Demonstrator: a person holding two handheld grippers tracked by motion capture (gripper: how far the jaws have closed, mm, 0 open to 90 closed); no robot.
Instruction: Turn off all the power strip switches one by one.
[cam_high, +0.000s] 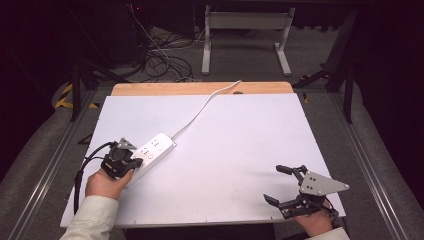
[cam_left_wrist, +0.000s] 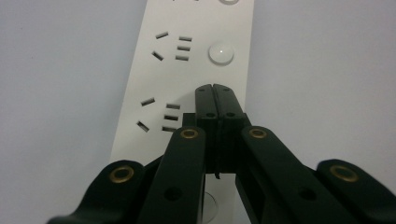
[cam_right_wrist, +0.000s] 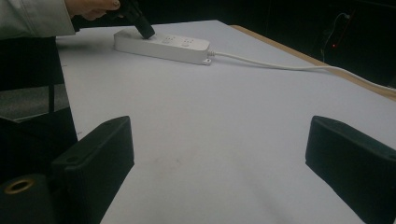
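Left gripper (cam_left_wrist: 216, 88), jaws together as a blunt tip over the strip's (cam_left_wrist: 187, 74) switch (cam_left_wrist: 221, 52) for pressing; right gripper (cam_high: 286, 186), jaws apart, parked aside.

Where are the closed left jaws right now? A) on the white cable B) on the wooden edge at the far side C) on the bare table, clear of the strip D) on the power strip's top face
D: in the left gripper view the left gripper, jaws shut together, has its tips over the power strip beside a round button; the right gripper view shows the tips down on the strip's top.
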